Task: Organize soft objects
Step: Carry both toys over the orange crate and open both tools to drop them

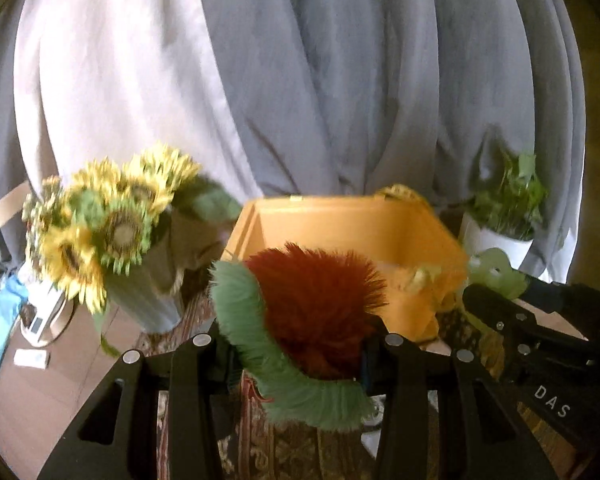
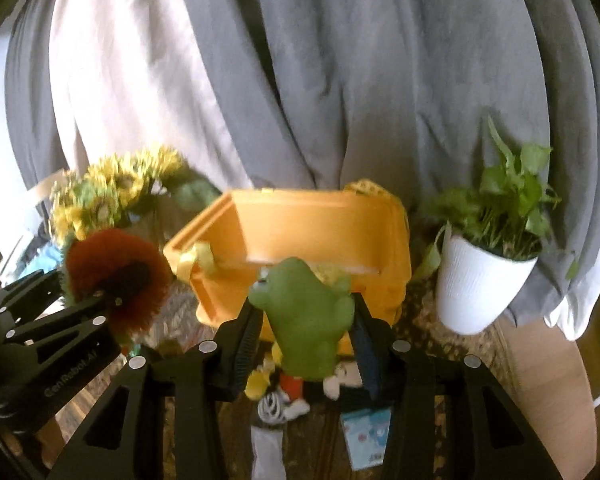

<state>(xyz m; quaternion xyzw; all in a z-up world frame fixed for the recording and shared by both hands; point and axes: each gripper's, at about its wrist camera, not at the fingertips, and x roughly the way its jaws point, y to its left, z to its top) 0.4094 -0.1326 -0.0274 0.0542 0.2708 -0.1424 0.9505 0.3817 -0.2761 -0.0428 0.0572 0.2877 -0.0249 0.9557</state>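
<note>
My left gripper (image 1: 300, 348) is shut on a fluffy watermelon-slice plush (image 1: 312, 312), red with a green fringe, held just in front of the open yellow storage box (image 1: 352, 224). My right gripper (image 2: 306, 336) is shut on a green plush toy (image 2: 306, 320), held before the same yellow box (image 2: 300, 216). In the right wrist view the left gripper (image 2: 100, 308) with the watermelon plush (image 2: 116, 276) is at the left. In the left wrist view the right gripper (image 1: 480, 300) with the green plush (image 1: 496, 272) is at the right. Several small soft toys (image 2: 284, 396) lie on the patterned cloth below.
A vase of sunflowers (image 1: 108, 220) stands left of the box. A white pot with a green plant (image 2: 488, 264) stands to its right. Grey and white curtains (image 2: 340, 80) hang behind. A light-blue card (image 2: 366, 436) lies on the cloth. Small items (image 1: 32, 356) lie on the floor at left.
</note>
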